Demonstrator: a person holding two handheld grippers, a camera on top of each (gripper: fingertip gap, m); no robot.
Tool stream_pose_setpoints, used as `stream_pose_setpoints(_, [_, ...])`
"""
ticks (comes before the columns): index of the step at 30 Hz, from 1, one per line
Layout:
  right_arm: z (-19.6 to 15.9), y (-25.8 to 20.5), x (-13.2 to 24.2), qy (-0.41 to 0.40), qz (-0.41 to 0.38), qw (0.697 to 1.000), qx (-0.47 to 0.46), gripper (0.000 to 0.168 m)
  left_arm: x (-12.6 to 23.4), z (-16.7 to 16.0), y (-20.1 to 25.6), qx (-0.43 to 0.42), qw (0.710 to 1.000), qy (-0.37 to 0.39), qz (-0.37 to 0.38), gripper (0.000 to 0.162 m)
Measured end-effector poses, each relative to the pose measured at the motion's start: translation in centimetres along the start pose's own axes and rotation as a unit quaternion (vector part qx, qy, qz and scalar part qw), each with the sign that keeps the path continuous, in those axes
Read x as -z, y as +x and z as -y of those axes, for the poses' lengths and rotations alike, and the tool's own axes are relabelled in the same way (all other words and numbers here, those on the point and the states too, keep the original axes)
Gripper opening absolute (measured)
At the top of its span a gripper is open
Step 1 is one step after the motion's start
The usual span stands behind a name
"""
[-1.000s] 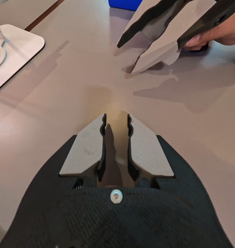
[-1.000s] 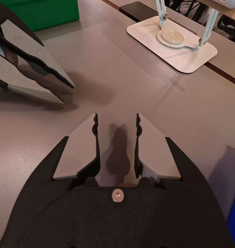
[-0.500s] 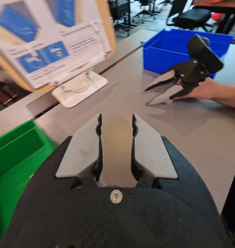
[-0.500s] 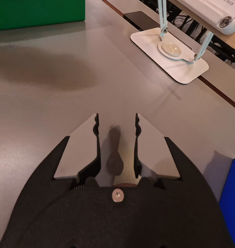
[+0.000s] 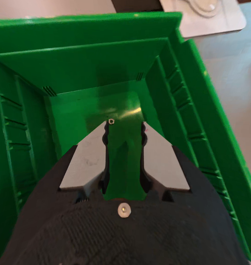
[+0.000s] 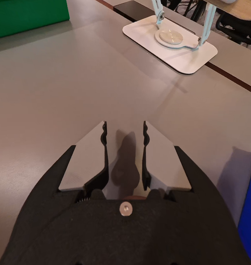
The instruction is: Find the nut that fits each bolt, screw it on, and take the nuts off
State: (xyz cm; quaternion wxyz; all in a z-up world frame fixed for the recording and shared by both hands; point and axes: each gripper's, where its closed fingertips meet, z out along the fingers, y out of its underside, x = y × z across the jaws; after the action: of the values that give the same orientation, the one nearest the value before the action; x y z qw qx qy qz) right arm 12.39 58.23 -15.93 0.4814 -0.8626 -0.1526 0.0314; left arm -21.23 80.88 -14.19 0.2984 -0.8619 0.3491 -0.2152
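Observation:
In the left wrist view a small silver hex nut [image 5: 111, 121] lies on the floor of a green bin [image 5: 93, 67]. My left gripper [image 5: 124, 123] is open and empty, pointing down into the bin, its left fingertip just beside the nut. My right gripper [image 6: 124, 123] is open and empty, low over the grey table [image 6: 64, 93]. No bolt shows in either view.
The green bin also shows at the far left of the right wrist view [image 6: 28, 18]. A white stand base [image 6: 179, 47] sits at the far right, and it shows beyond the bin in the left wrist view [image 5: 208, 18]. A blue bin's edge [image 6: 249, 215] lies right of my right gripper. The grippers' ends are close to 40 cm from one another.
My left gripper has swung left from the table, away from the right gripper, and now points down into the green bin. The right gripper has stayed nearly still and open.

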Motion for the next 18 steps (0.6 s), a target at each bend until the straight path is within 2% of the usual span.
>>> stream_pose_setpoints(3, [-0.2,0.2,0.1,-0.005,-0.007,1.0,0.006,0.047,-0.8,-0.9,0.0,-0.008,0.999,-0.046,-0.025,0.04])
stream_pose_setpoints(8, [-0.4,-0.2,-0.1,-0.011,0.005,1.0,0.014,0.046,1.5,-3.4,2.0,-0.084,0.992,-0.079,-0.059,0.04])
stream_pose_setpoints(15, [-0.6,-1.0,-0.2,-0.018,0.019,0.999,0.033,0.046,5.6,-8.4,0.8,-0.146,0.969,-0.198,-0.018,0.036])
stream_pose_setpoints(18, [-0.6,-1.3,-0.2,-0.017,0.022,0.999,0.041,0.046,6.4,-10.2,1.1,-0.154,0.958,-0.24,-0.017,0.021])
